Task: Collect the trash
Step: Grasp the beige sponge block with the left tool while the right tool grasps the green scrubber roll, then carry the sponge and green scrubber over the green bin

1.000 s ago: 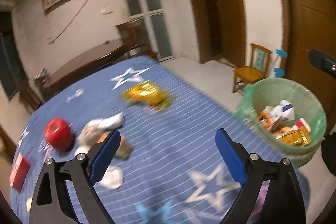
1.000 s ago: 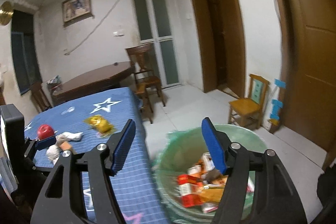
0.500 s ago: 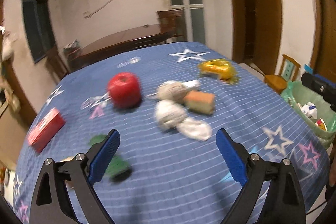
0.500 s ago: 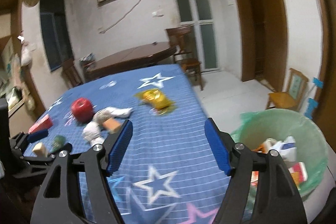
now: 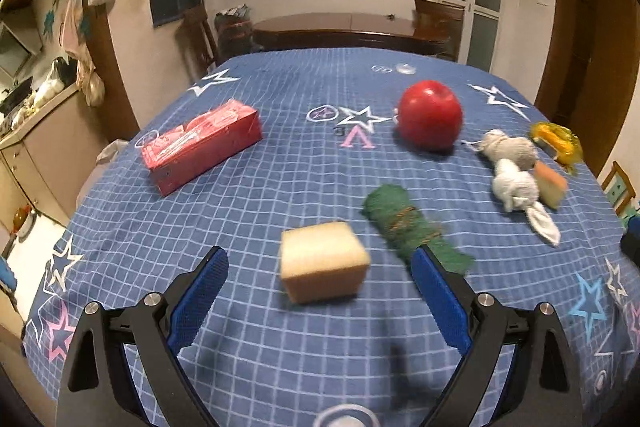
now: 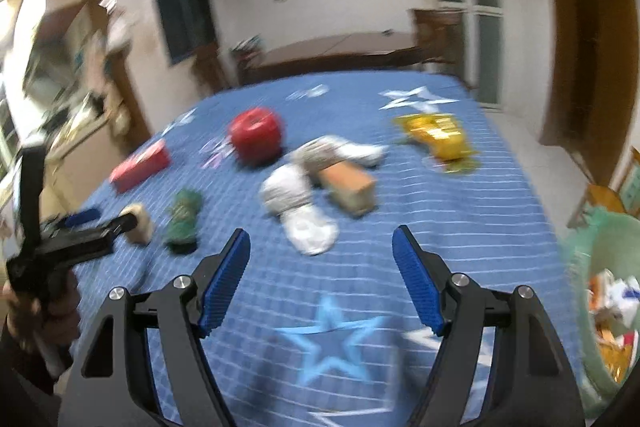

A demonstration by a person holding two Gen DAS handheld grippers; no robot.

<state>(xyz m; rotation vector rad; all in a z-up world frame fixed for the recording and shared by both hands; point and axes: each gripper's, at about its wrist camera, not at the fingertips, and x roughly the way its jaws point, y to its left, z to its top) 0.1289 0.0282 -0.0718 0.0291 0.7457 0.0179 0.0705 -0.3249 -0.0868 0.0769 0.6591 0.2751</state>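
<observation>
My left gripper (image 5: 320,283) is open and empty, just short of a beige sponge block (image 5: 322,267); it also shows in the right wrist view (image 6: 80,223). A green rolled cloth (image 5: 408,223) lies right of the block. Crumpled white tissues (image 5: 514,175), an orange sponge (image 5: 551,183) and a yellow wrapper (image 5: 556,143) lie at the right. My right gripper (image 6: 322,279) is open and empty above the blue cloth, short of the white tissue (image 6: 308,227). The green-lined trash bin (image 6: 600,307) stands at the right edge, holding trash.
A red apple (image 5: 430,115) and a red box (image 5: 200,143) lie on the blue star-patterned tablecloth (image 5: 280,167). A dark wooden table (image 5: 344,31) and chairs stand behind. A cabinet (image 5: 36,131) is at the left, a wooden chair (image 6: 600,199) by the bin.
Both grippers swung left, away from the bin and over the table. The left gripper moved close to the beige block. The right view now faces the tissues. Both stayed open.
</observation>
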